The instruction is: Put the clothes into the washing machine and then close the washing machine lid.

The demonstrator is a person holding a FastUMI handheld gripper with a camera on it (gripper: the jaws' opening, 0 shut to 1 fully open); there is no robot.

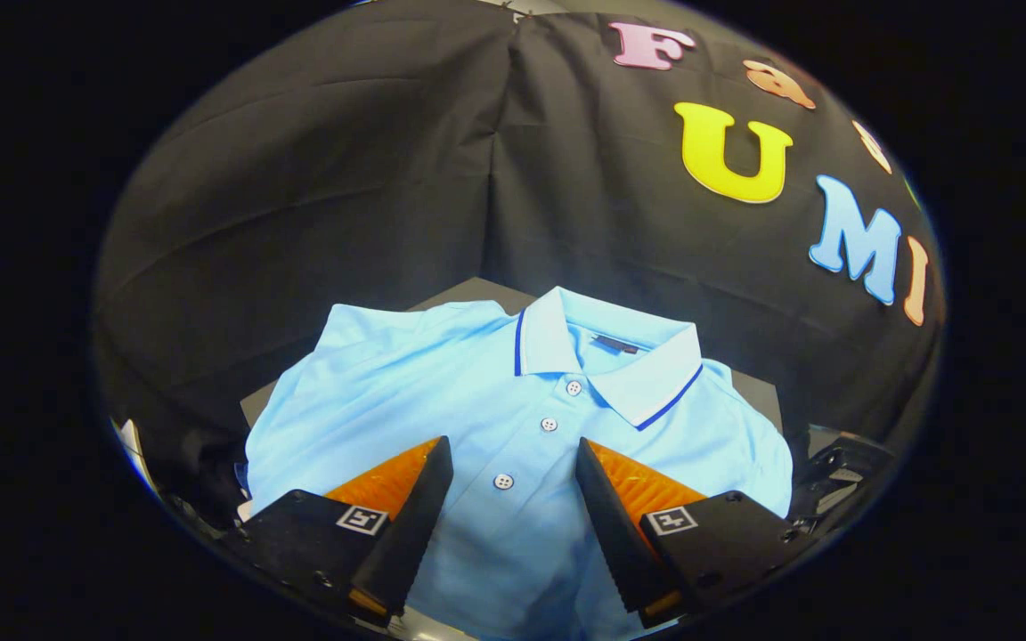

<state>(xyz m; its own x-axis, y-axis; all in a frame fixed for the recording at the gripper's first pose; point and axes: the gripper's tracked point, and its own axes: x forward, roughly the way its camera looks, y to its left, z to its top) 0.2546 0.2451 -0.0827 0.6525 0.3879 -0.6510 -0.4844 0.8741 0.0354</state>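
A light blue polo shirt point(442, 401) with a white, blue-edged collar point(647, 374) lies spread flat on a grey surface point(468, 290), its collar pointing away from me. My gripper point(513, 458) hovers open over the shirt's button placket. One finger point(415, 507) stands left of the buttons and the other to their right, with the lowest button between them. Nothing is held between the fingers.
Black cloth walls meet in a corner just beyond the shirt. The grey surface point(758, 392) shows past the shirt's far edges. Dark objects point(838, 476) sit to the right of the shirt, and dark items point(210, 481) lie to its left.
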